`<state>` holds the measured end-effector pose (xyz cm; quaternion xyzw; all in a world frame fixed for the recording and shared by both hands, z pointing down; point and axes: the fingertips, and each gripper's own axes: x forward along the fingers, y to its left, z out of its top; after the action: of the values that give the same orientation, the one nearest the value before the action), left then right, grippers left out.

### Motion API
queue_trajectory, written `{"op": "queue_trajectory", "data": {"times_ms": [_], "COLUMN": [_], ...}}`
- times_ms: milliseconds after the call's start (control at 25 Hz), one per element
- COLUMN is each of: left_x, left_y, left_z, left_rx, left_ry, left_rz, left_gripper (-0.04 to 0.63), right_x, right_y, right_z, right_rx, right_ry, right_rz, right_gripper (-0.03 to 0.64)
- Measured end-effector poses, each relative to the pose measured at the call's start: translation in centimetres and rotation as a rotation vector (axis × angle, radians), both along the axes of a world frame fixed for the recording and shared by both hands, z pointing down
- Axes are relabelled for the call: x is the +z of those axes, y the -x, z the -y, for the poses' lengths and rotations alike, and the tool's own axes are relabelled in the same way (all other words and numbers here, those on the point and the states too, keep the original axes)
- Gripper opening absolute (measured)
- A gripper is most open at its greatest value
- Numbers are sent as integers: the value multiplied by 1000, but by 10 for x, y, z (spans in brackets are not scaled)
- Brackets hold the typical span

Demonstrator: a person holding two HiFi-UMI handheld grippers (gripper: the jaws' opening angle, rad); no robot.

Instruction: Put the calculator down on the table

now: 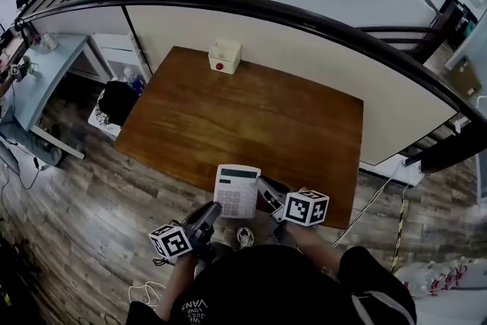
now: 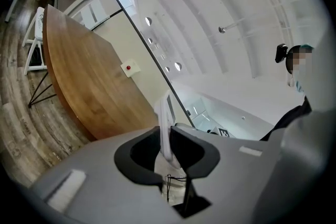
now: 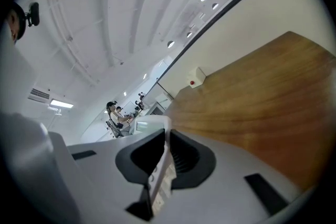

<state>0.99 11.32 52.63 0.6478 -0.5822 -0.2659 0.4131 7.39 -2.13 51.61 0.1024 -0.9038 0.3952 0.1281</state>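
Head view: a person in a black top stood at the near edge of a brown wooden table [image 1: 251, 110], a gripper in each hand. A white calculator [image 1: 237, 190] lay face up between the two grippers, overlapping the table's near edge; whether it touched the wood could not be told. The left gripper [image 1: 216, 209] met its lower left side and the right gripper [image 1: 263, 189] met its right side. A small white box with a red button [image 1: 224, 56] sat at the table's far edge, well apart from the calculator.

Left gripper view: the dark jaws of the left gripper [image 2: 169, 140] were drawn close and pinched the calculator [image 2: 165, 122], seen edge-on as a thin white slab rising between them. The table [image 2: 79, 76] stretched away to the left, the white box [image 2: 129, 67] at its far side.

Right gripper view: the right gripper [image 3: 164, 150] likewise clamped the calculator [image 3: 161, 174] – its key side faced right. The table [image 3: 262, 102] spread beyond on the right, the white box [image 3: 196, 76] near the far wall.
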Motion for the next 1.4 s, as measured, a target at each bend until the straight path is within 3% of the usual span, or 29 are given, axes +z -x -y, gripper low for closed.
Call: {"op": "queue_trajectory", "data": {"times_ms": [440, 920, 1400], "left_x": [16, 18, 33], "left_y": [50, 139, 183], "left_z": [27, 70, 92], "left_rx": [61, 333, 600], "left_ry": [26, 22, 50], "left_rz": [-33, -22, -13], "left_gripper": [66, 66, 66], "right_x": [18, 18, 33], "right_y": [39, 96, 120], "right_z": [20, 38, 34], "right_rx": [68, 335, 588], "right_ry": [31, 39, 41], "right_rz": [-35, -38, -46], "right_gripper": [40, 40, 40]}}
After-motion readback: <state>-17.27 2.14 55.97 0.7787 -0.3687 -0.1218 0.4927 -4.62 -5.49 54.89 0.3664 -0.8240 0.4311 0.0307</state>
